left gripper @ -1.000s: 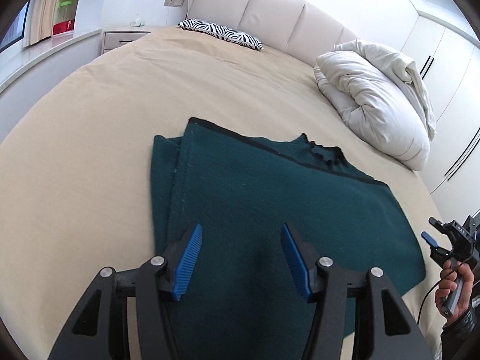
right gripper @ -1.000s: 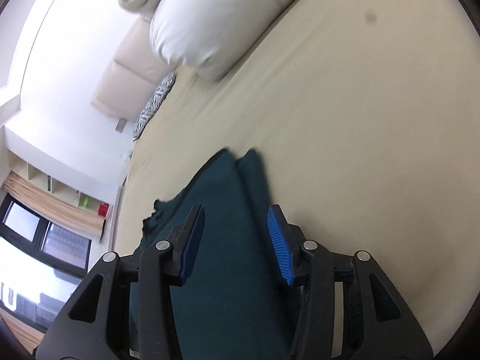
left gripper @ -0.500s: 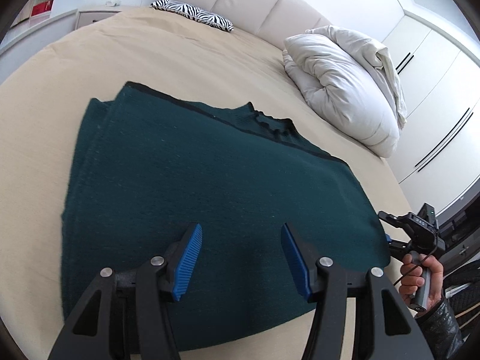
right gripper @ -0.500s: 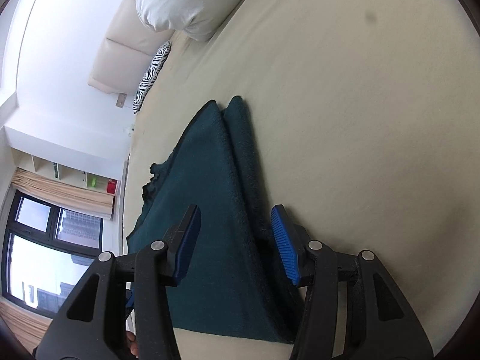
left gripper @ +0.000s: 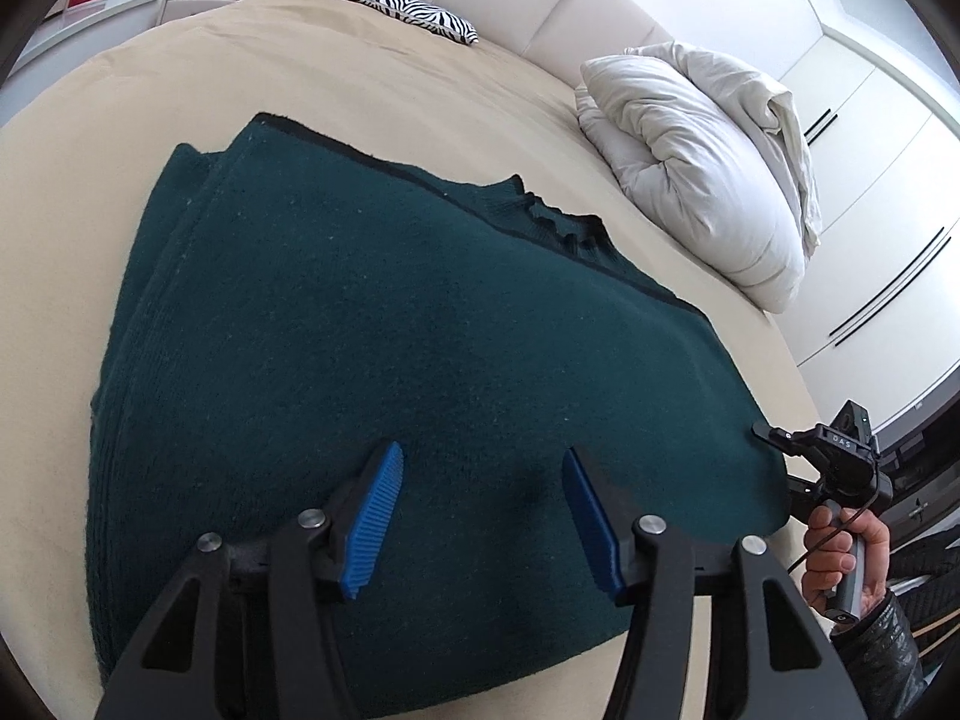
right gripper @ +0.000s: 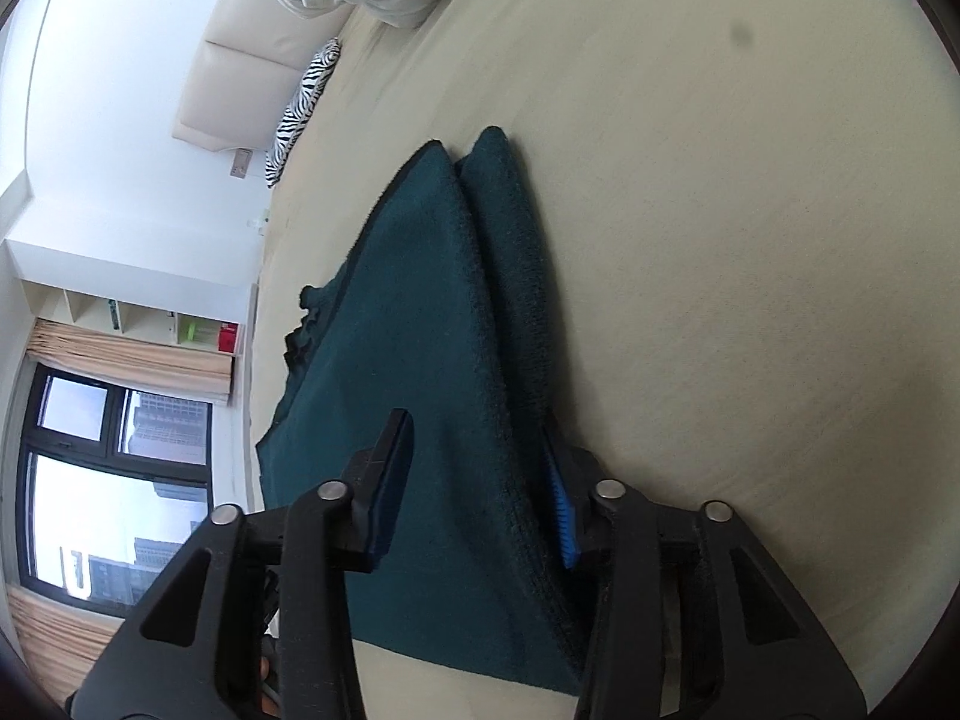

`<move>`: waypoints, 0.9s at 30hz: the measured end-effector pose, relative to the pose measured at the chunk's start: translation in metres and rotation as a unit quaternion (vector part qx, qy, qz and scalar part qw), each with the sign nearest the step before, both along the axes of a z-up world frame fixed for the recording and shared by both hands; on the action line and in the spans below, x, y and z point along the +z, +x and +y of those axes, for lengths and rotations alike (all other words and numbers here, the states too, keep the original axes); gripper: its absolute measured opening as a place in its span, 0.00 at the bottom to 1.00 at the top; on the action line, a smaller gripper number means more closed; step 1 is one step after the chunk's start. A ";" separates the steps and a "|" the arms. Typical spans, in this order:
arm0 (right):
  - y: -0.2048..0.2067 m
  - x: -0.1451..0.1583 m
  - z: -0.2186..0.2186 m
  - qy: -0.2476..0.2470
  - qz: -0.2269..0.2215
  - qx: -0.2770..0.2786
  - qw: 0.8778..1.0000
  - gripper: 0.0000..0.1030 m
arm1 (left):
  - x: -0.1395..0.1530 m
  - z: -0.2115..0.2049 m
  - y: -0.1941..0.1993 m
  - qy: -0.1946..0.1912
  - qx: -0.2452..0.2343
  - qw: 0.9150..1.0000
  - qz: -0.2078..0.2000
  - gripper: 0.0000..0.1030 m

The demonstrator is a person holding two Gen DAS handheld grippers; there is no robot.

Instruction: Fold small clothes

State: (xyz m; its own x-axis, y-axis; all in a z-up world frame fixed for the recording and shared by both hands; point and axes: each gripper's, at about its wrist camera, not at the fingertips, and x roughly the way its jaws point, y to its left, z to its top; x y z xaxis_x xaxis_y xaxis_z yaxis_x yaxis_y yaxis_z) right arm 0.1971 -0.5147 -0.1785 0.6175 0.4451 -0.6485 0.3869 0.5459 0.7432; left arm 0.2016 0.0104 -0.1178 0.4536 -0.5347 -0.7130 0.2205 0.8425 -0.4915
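One dark green knitted sweater (left gripper: 384, 360) lay flat on the beige bed sheet (left gripper: 120, 96), already doubled over with its neckline at the far edge, well short of the headboard. I had my left gripper (left gripper: 480, 510) poised over the sweater's near hem, its jaws closing a little but spread, with cloth below them and nothing pinched. My right gripper (right gripper: 474, 486) sat at the sweater's side edge, jaws closing, one finger above the knit and the other tucked beside the layered edge; I could not see the pads pressing yet, so I judged the cloth unpinched.

To do this step well, I reckoned both grippers had to catch every layer at the edge, not just the top one, and bite at matching spots either side, so the next fold would carry over square rather than skewed. Thick knit slips and bunches, so a deep bite seemed wise.

Beyond the sweater I counted one rumpled white duvet (left gripper: 696, 168), one zebra-print pillow (left gripper: 396, 3) by the headboard, and two grippers.
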 end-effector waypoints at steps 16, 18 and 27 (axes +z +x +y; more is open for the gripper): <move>0.003 0.002 0.011 -0.035 0.013 0.007 0.999 0.18 | -0.004 0.004 0.002 0.008 0.006 1.000 0.002 0.46; 0.004 0.004 0.013 -0.046 0.016 0.008 0.999 0.17 | -0.004 0.004 0.002 0.006 0.005 1.000 0.003 0.46; 0.012 0.025 0.029 -0.126 0.046 0.006 0.991 0.15 | -0.005 0.010 0.004 -0.013 0.004 1.000 0.012 0.45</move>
